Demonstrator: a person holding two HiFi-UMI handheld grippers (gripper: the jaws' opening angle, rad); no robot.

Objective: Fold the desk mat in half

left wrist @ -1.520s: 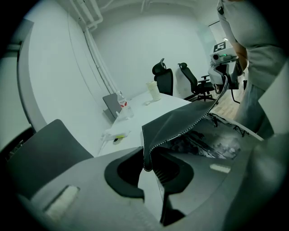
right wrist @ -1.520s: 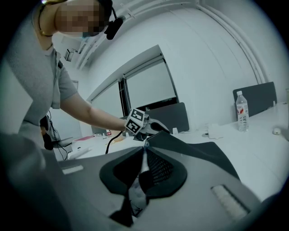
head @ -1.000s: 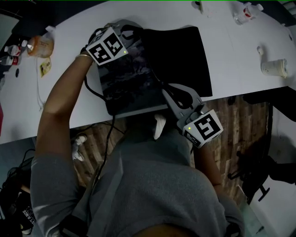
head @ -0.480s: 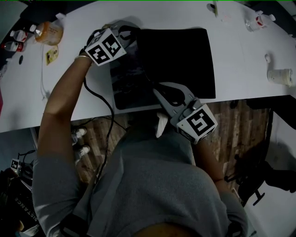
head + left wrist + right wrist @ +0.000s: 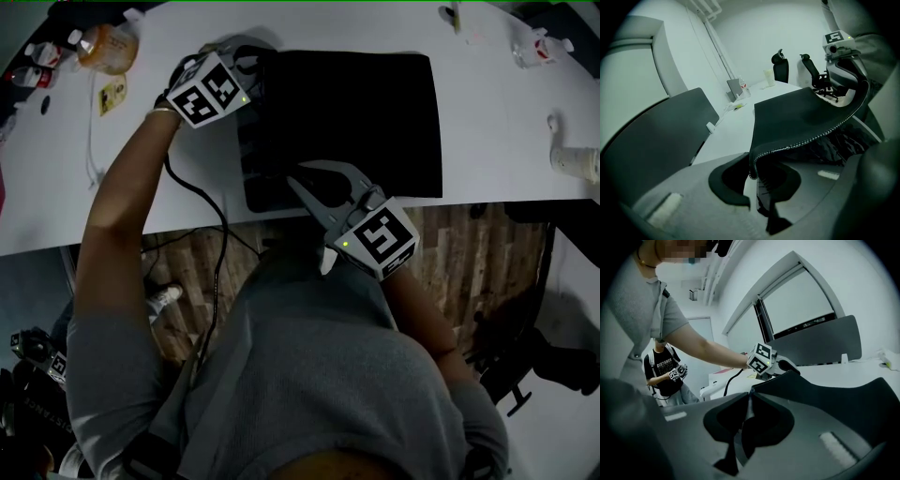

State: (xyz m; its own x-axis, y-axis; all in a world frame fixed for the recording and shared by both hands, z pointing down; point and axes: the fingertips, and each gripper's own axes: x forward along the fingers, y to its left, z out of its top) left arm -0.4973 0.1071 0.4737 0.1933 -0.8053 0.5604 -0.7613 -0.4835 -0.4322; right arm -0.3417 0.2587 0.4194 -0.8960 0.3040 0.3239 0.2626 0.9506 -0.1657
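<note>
**Head view.** The desk mat (image 5: 375,122) lies on the white table (image 5: 506,112), near the table's near edge. Its left-hand edge is raised off the surface as a flap between the two grippers. The left gripper (image 5: 253,79) holds the far corner of that flap and the right gripper (image 5: 302,184) holds the near corner. The rest of the mat lies flat.

**Left gripper view.** The jaws are nearly together and pinch the stitched corner of the mat (image 5: 801,110). The stitched edge sags in a curve toward the right gripper (image 5: 840,44).

**Right gripper view.** The jaws are likewise almost closed, with the near corner of the mat (image 5: 843,399) clamped between them. The left gripper (image 5: 765,360) is visible at the opposite corner.

**Procedure note.** The step in hand appears to be carrying the raised edge across to the opposite edge.
- Both corners are best kept at equal height so that the sag does not drag on the lower layer.
- Both hands should travel at one pace, to keep the edge square.
- Neither grip should be relaxed until the corners sit over the corners below.
- The likely fault is a skewed fold if one hand leads.
</note>
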